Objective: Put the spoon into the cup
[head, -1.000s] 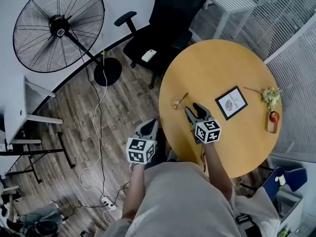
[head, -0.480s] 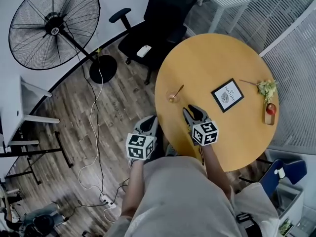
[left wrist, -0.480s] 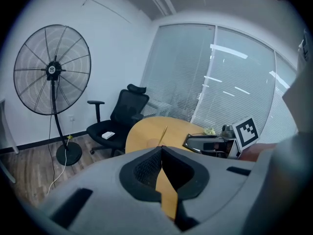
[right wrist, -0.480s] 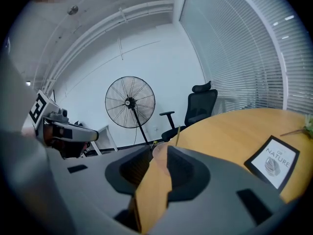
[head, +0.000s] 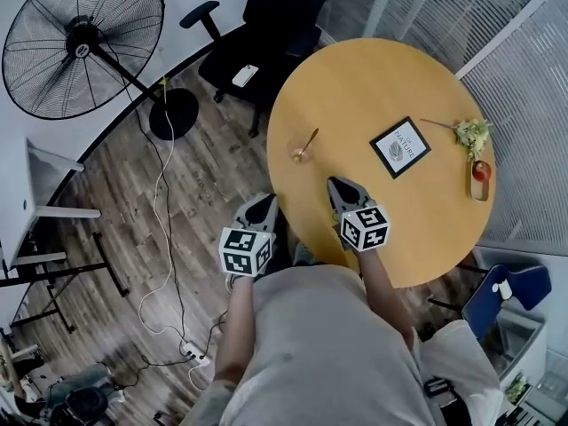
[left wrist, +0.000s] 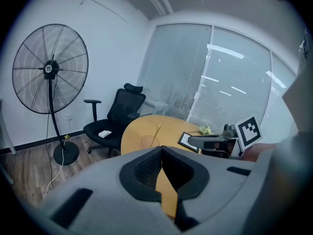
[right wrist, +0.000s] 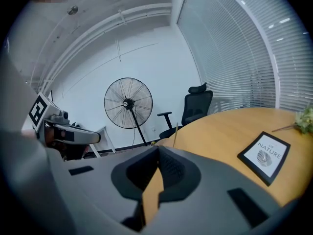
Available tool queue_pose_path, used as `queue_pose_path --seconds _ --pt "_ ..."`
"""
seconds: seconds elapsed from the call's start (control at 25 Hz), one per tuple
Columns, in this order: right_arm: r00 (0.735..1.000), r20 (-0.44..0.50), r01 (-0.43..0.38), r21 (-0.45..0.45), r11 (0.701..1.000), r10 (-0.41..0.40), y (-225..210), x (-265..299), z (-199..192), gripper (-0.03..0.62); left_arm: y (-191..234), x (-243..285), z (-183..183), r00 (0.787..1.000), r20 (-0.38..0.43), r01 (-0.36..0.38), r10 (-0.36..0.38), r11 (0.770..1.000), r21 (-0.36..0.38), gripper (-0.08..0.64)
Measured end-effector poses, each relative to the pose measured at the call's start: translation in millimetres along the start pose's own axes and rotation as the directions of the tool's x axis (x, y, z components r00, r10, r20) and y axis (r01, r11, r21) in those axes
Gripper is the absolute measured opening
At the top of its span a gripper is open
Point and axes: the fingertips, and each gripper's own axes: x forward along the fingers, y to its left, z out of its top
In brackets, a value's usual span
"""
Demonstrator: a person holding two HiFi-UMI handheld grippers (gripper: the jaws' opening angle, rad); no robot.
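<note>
A clear glass cup [head: 297, 153] stands near the left edge of the round wooden table [head: 373, 78], and a gold spoon [head: 309, 140] leans in it, handle up and to the right. My right gripper [head: 338, 185] is over the table, short of the cup; its jaws have just been closing and now stand shut with nothing between them. Beside the table's edge, over the floor, my left gripper [head: 264, 201] is shut and empty. From the left gripper view the spoon [left wrist: 156, 132] rises beyond the closed jaws. The right gripper view shows the spoon [right wrist: 175, 133] too.
A framed card [head: 400, 146] lies mid-table, with a flower sprig [head: 468, 133] and a small tray holding a red thing [head: 480, 174] at the right edge. A black office chair [head: 266, 25] with a phone [head: 245, 74] and a standing fan [head: 80, 43] are beyond the table.
The right gripper's jaws went from wide open to shut, with nothing in them. Both grippers drew back a little from the cup, which stayed put with the spoon in it.
</note>
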Motion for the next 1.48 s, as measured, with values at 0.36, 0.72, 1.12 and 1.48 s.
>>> queue_pose_path --seconds 0.36,0.72,1.12,1.48 --pt "0.999 -0.031 -0.027 -0.011 1.0 0.027 5.4 -11.2 -10.7 -0.003 -15.5 3.2 -9.1 1.0 -0.013 0.021 -0.02 1.0 0.003 0.008" --pt "0.997 -0.061 -0.049 -0.027 0.998 0.048 4.3 -12.3 -14.9 -0.003 -23.1 8.8 -14.5 0.998 -0.046 0.037 -0.036 0.999 0.028 0.008" --pt "0.995 -0.074 -0.066 -0.017 0.998 0.065 -0.4 -11.9 -18.0 -0.003 -30.2 16.5 -17.4 0.996 -0.077 0.054 -0.05 0.997 0.048 0.008" --pt "0.995 -0.072 -0.071 -0.011 0.997 0.07 0.8 -13.2 -21.4 -0.003 -35.3 17.7 -21.8 0.994 -0.092 0.072 -0.066 0.995 0.065 0.008"
